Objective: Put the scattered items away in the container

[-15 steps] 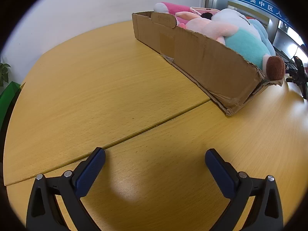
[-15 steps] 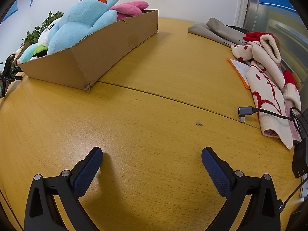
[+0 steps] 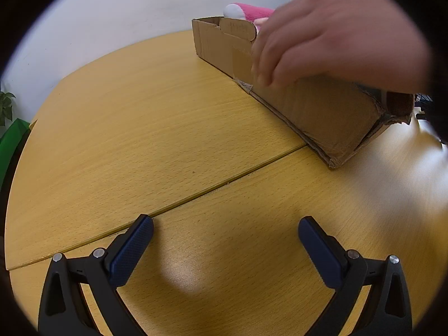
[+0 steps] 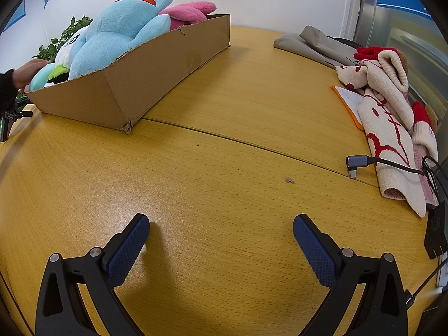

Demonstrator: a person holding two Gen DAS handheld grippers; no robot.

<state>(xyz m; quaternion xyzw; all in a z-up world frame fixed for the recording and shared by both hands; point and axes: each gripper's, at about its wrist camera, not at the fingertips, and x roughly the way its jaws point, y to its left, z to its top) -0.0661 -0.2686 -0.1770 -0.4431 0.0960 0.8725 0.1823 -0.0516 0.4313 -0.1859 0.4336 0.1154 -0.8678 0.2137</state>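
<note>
A long cardboard box (image 3: pixel 322 112) stands on the wooden table, also in the right wrist view (image 4: pixel 156 67). It holds a light blue plush (image 4: pixel 117 33), a pink plush (image 4: pixel 190 12) (image 3: pixel 252 11) and a white and green plush (image 4: pixel 63 56). A bare hand (image 3: pixel 336 39) reaches over the box and hides most of the toys in the left wrist view; it touches the plush at the box end (image 4: pixel 30 70). My left gripper (image 3: pixel 225 232) is open and empty low over the table. My right gripper (image 4: pixel 221 231) is open and empty too.
A red and cream knitted cloth (image 4: pixel 392 117) lies at the right table edge over an orange-edged notebook (image 4: pixel 347 100). A grey folded garment (image 4: pixel 313 44) lies behind it. A cable plug (image 4: pixel 357 163) and a black adapter (image 4: pixel 436 229) lie at the right. A plant (image 4: pixel 64 36) stands behind the box.
A bare hand has come in over the box and now covers the plush toys in the left wrist view. Both grippers stay open and have not moved.
</note>
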